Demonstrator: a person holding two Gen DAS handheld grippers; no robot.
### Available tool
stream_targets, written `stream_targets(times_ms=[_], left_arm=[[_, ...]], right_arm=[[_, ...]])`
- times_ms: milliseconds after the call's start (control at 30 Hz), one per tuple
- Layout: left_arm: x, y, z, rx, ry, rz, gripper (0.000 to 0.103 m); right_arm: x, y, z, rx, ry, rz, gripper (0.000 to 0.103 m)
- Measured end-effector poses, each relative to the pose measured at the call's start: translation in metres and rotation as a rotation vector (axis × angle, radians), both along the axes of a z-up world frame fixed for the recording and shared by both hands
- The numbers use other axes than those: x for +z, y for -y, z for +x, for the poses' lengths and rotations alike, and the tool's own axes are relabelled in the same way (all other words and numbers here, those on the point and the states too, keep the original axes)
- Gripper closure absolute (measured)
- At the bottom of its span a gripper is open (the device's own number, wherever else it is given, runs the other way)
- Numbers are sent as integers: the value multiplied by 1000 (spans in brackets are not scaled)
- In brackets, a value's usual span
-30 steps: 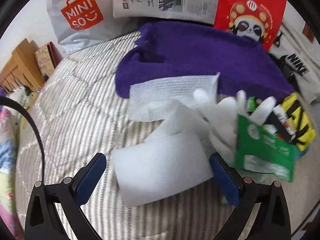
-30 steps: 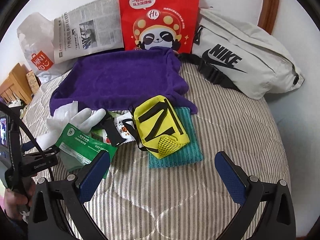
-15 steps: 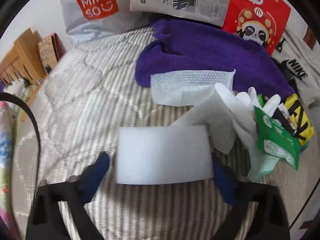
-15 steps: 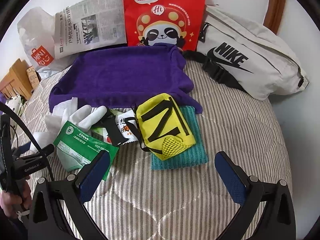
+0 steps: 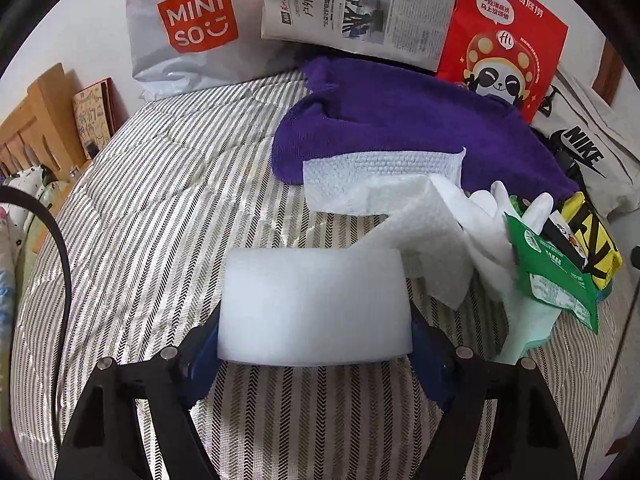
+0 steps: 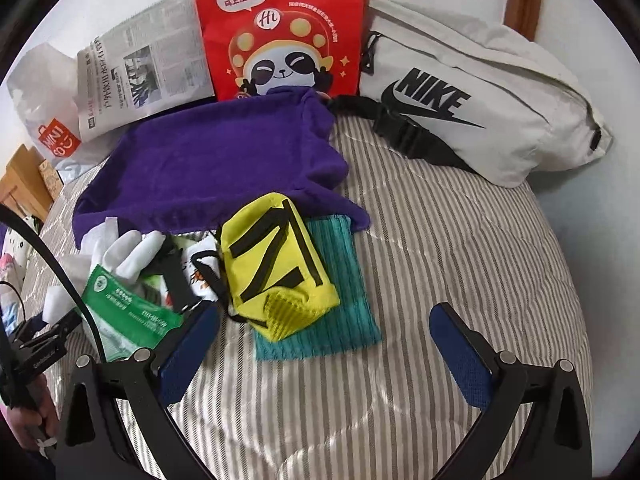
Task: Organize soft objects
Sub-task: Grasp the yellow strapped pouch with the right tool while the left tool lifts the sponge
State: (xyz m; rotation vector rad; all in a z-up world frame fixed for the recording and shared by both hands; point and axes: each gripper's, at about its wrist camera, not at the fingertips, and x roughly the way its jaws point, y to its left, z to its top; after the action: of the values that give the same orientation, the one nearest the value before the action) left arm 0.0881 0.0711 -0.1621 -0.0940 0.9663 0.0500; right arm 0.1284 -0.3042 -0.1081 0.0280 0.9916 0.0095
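A white foam block [image 5: 316, 308] lies on the striped bed between the blue pads of my left gripper [image 5: 316, 344], which press on both its ends. Beyond it are a crumpled white paper towel [image 5: 384, 176], a white glove [image 5: 500, 200], a green packet [image 5: 556, 272] and a purple towel [image 5: 400, 128]. My right gripper [image 6: 324, 332] stands open just above the bed, in front of a yellow pouch [image 6: 276, 256] that lies on a teal cloth [image 6: 340, 280]. Nothing is between its fingers.
Along the wall stand a Miniso bag [image 5: 184, 28], a newspaper [image 5: 360, 4], a red panda bag [image 6: 280, 28] and a grey Nike waist bag [image 6: 480, 100]. Wooden furniture [image 5: 36, 120] borders the bed on the left. A person's hand [image 6: 36, 420] holds the left gripper.
My left gripper's jaws came in onto the foam block, which now sits square between the pads. The right gripper moved forward and down toward the yellow pouch, still open.
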Motion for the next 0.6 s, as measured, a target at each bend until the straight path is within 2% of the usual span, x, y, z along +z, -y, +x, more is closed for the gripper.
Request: stream_targets(times_ms=[167,267,400,433,500,533,600], left_arm=[[-3,3,-4,-14,41,28,23],[-5,9,-4,-16,43,74,21],[-5,8,-4,-5,48,62,21],[-6,9,-4,-5,48,64,21],[-6,8,-4,-5,48,63,21],[-6,8,-4,-5,48,63,21],[-6,8,-4,-5,48,63,21]], right_arm=[[-16,-1,13,46,-9,2,0],[-27,-3,24,55,-28,13,0],[-37,-15,36,96,-25,-15,3],[-40,-19,39,111,-23,-22,5],[-44,-30,42,154,-5,-25,23],[-46,-35,43,173,-6,-37,29],[-47,-42,42,206,-6,-54,34]])
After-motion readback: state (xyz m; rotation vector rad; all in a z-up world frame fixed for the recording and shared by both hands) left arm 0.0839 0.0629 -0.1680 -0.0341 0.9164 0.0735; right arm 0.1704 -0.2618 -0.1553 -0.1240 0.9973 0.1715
